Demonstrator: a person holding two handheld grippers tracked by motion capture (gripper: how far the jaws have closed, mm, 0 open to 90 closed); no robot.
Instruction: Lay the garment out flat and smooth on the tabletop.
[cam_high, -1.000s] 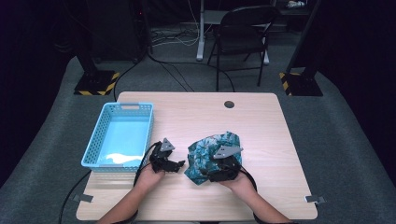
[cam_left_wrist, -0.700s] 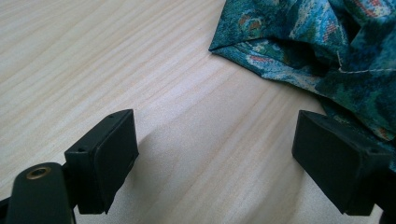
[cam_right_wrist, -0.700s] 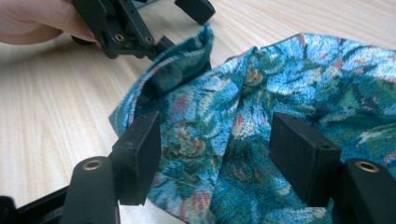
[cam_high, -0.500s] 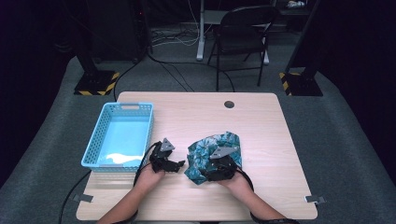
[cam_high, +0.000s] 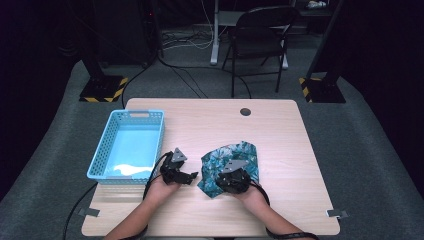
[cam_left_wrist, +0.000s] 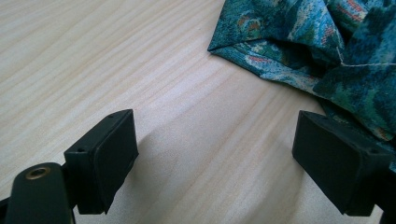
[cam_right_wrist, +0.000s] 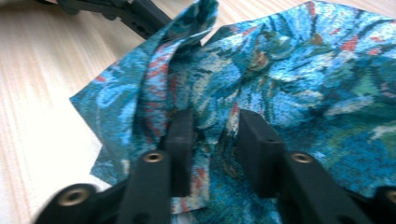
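1. Since a second ago little has shifted: your right gripper (cam_high: 230, 181) has drawn slightly toward you with the cloth (cam_high: 235, 160), whose near edge now looks more bunched, while your left gripper (cam_high: 192, 176) has kept its place beside it.

2. High view: the patterned teal cloth lies crumpled on the wooden table (cam_high: 280, 140), at about 5 o'clock from the table's middle. Your right gripper sits on the cloth's near edge, at its 6 o'clock. Your left gripper rests just beside the cloth at its 9 o'clock, jaws pointing toward it. The blue basket (cam_high: 150, 118) stands at the table's 9 o'clock side, well apart from the cloth; only something pale shows on its floor. A round hole (cam_high: 245, 111) marks the table at 12 o'clock, and a dark chair (cam_high: 257, 40) stands beyond the far edge.

3. Left gripper view: your left gripper (cam_left_wrist: 215, 154) is released, jaws spread wide over bare wood with nothing between them. The cloth (cam_left_wrist: 317, 42) fills the 1 to 3 o'clock corner, its edge reaching the right-hand jaw.

4. Right gripper view: your right gripper (cam_right_wrist: 210, 140) is clenched on a raised fold of the cloth (cam_right_wrist: 299, 70), the fabric pinched between the jaws. Your other gripper (cam_right_wrist: 135, 11) shows at 11 o'clock, beyond the cloth's lifted edge.
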